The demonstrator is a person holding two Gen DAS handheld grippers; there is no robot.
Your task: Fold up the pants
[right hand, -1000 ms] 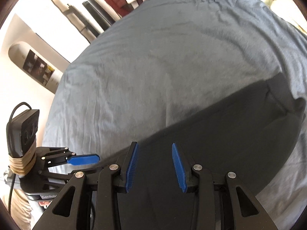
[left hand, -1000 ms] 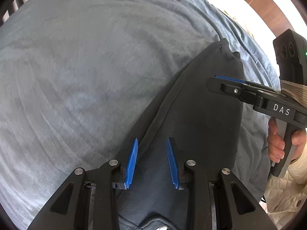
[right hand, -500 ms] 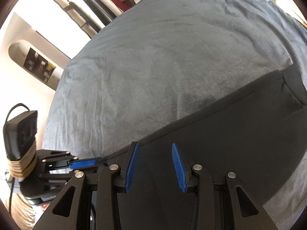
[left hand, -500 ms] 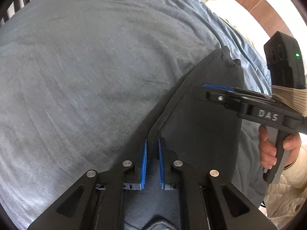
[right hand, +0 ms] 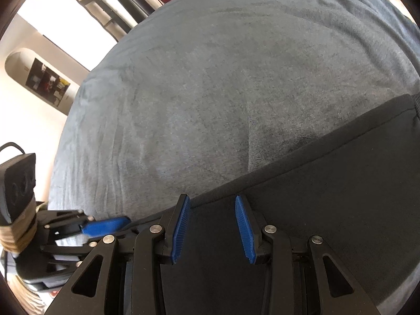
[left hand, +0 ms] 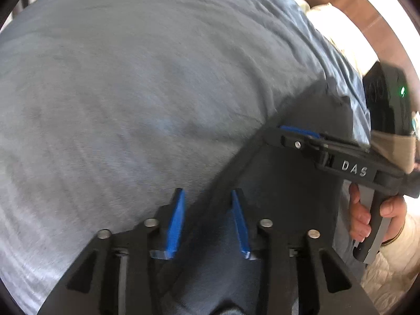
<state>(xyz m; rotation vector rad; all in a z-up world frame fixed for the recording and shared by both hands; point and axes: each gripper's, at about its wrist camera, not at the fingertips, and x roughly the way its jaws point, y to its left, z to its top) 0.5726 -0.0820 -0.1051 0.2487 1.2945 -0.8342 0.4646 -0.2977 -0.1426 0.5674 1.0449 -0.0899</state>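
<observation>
Dark pants [left hand: 288, 197] lie flat on a blue-grey bed cover [left hand: 131, 92], one long strip with a seam along its far edge. My left gripper [left hand: 207, 210] is open, its blue pads astride that edge near one end, with nothing held. My right gripper [right hand: 211, 215] is open over the pants [right hand: 315, 210], just inside the same edge. The right gripper [left hand: 296, 134] also shows in the left wrist view, held by a hand. The left gripper [right hand: 105, 225] shows at the lower left of the right wrist view.
The bed cover [right hand: 223, 78] fills most of both views. A pale pillow [left hand: 336, 29] and wooden headboard [left hand: 354, 0] lie beyond the pants' far end. Dark furniture [right hand: 118, 10] and a white wall stand past the bed's other side.
My left gripper closed on the pants' edge half a second ago and has now opened again and let go. The right gripper has slid along the pants, staying open.
</observation>
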